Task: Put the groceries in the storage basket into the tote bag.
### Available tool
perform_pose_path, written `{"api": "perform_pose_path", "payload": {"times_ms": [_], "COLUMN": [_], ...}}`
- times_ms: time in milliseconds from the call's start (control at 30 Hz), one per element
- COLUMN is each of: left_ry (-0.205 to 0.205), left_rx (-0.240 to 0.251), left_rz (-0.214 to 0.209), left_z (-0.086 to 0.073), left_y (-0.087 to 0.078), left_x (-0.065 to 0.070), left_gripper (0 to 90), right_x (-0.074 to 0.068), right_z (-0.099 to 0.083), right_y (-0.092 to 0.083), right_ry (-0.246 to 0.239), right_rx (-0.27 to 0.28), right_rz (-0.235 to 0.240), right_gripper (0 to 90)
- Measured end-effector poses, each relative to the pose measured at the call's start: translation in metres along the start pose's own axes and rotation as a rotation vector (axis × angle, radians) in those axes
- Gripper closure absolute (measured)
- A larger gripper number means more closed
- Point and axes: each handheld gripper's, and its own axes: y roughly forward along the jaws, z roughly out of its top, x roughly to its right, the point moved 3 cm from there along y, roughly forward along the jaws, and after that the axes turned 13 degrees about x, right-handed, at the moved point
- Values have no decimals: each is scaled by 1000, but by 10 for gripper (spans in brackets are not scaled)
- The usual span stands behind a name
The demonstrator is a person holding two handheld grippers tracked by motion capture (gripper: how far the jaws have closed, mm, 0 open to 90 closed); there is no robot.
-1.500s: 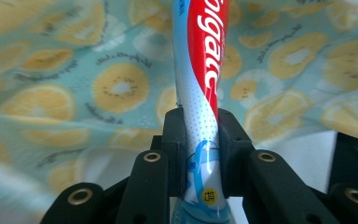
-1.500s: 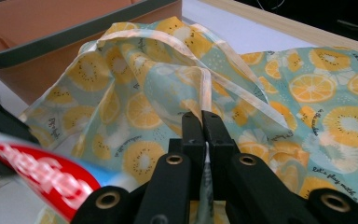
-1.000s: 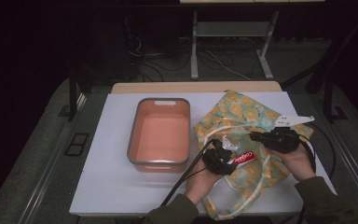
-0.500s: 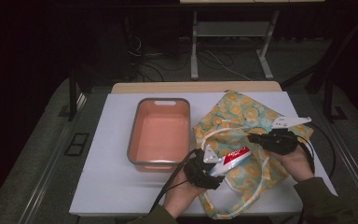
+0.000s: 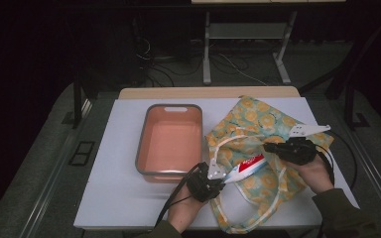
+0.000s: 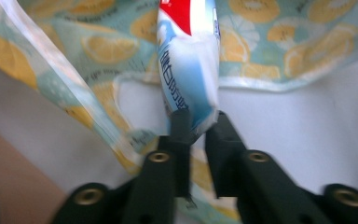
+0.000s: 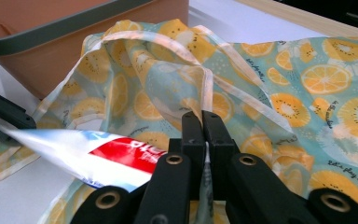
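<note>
- The left gripper (image 5: 217,177), its jaws just closed, is clenched on the flat crimped end of the toothpaste tube (image 5: 245,167), just beside the near right corner of the orange bin (image 5: 151,133)
- The tube's long axis runs from that corner out over the fruit-print bag (image 5: 258,124), its far end probably inside the bag's mouth
- The right gripper (image 7: 204,122) pinches the bag's fabric beyond the tube
</note>
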Motion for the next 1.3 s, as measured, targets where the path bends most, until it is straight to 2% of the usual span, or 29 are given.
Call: {"api": "perform_pose_path", "payload": {"times_ms": [100, 367, 500, 667, 933, 1100, 1300], "left_ry": [-7, -9, -20, -53, -94, -97, -106], "left_rx": [2, 1, 18, 51, 74, 80, 119], "left_rz": [-8, -6, -16, -29, -48, -53, -69], "left_z": [4, 21, 29, 41, 57, 57, 55], "left_y": [8, 32, 47, 70, 101, 100, 76], "left_x": [0, 5, 9, 9, 5, 1, -2], "left_gripper": [883, 887, 889, 889, 889, 878, 797], "right_x": [-1, 0, -1, 0, 1, 1, 1], "right_z": [0, 1, 1, 0, -2, -2, -3], "right_y": [0, -1, -1, 0, -1, -1, -1], "right_ry": [-1, 0, 0, -2, 0, 2, 2], "right_rx": [-1, 6, 6, 3, -3, -3, -5], "right_rz": [1, 2, 6, 7, 7, 9, 9], "right_gripper": [884, 884, 884, 884, 884, 884, 884]}}
